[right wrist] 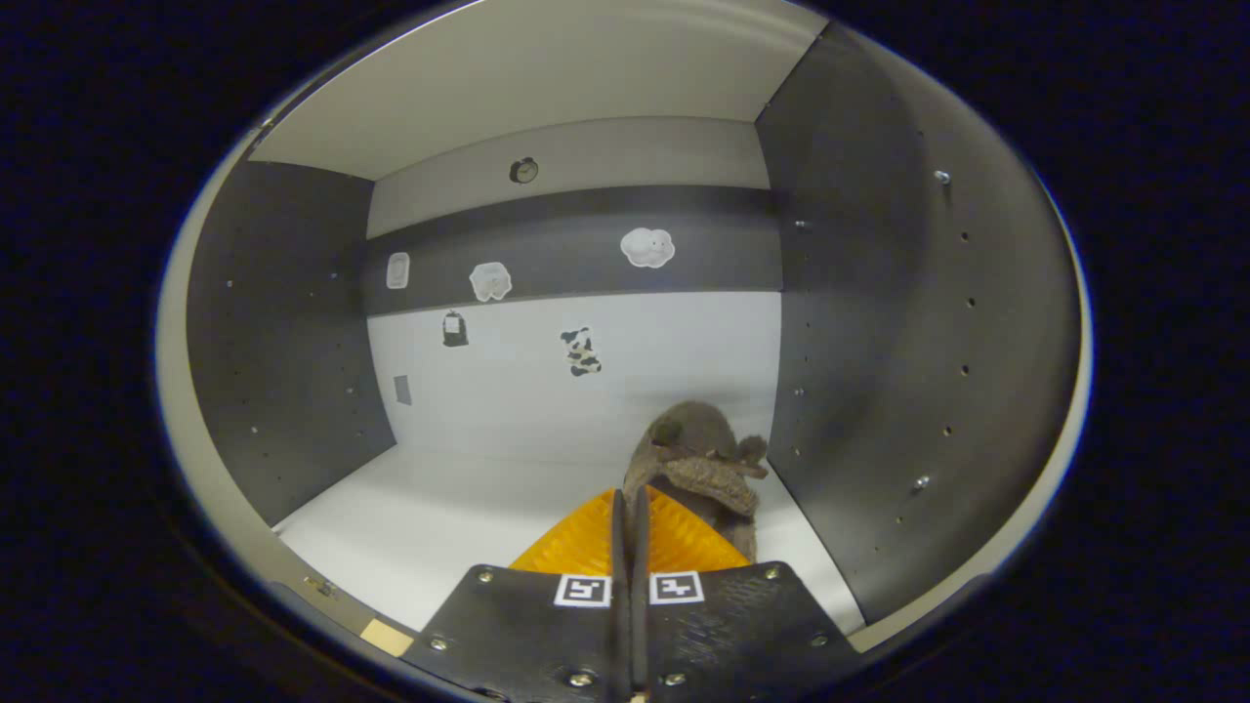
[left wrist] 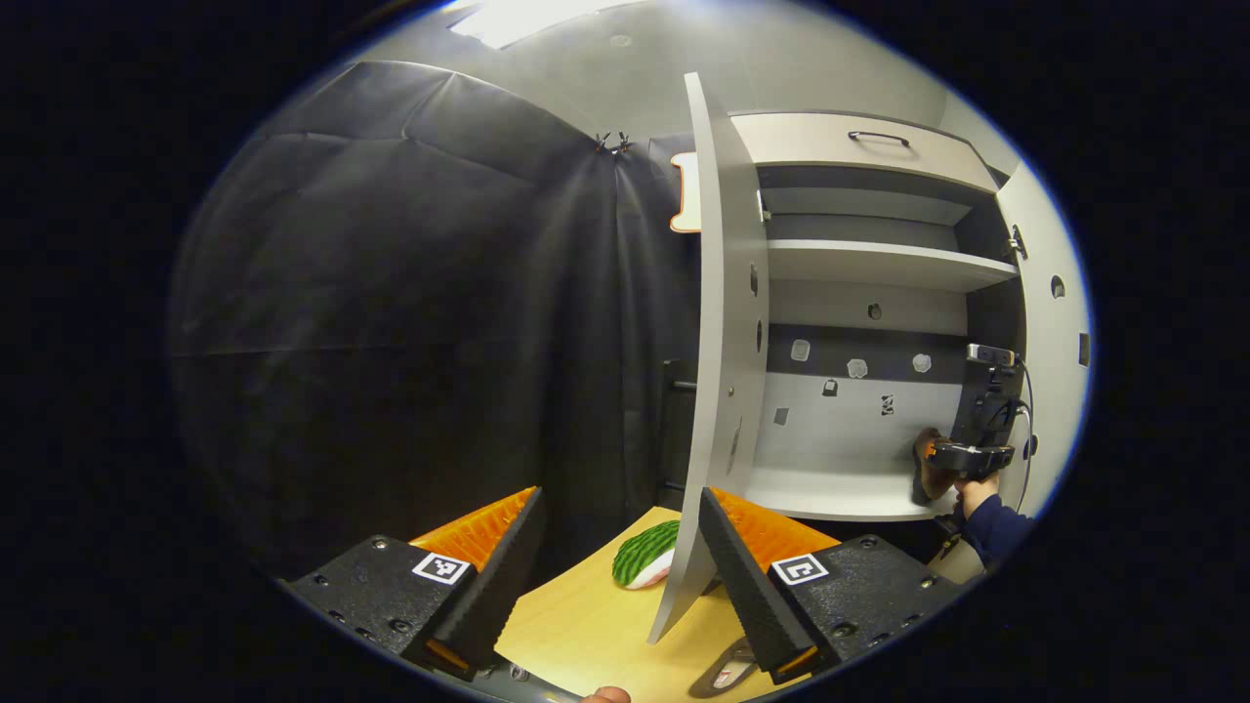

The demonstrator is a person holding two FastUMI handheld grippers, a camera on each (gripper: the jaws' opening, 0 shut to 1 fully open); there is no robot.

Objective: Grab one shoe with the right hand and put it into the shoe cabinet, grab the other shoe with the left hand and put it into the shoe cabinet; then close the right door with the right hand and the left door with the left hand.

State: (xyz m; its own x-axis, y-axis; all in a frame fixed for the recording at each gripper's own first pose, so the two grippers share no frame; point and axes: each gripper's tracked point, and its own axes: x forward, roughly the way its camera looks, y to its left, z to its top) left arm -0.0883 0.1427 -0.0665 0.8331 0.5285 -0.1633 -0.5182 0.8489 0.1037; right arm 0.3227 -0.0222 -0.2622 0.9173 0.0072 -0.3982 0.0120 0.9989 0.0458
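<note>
While my right gripper [right wrist: 625, 508] pinches the brown shoe [right wrist: 698, 464] inside the cabinet [right wrist: 547, 527], near its right wall, my left gripper [left wrist: 620, 547] hangs apart, empty, outside the left door [left wrist: 718, 391].

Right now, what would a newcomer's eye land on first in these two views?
In the right gripper view, the brown shoe on the cabinet's bottom shelf, by the right wall, with the right gripper pinching it, jaws nearly together. In the left gripper view, the open left door edge-on ahead of the open left gripper, a green shoe beyond.
</note>
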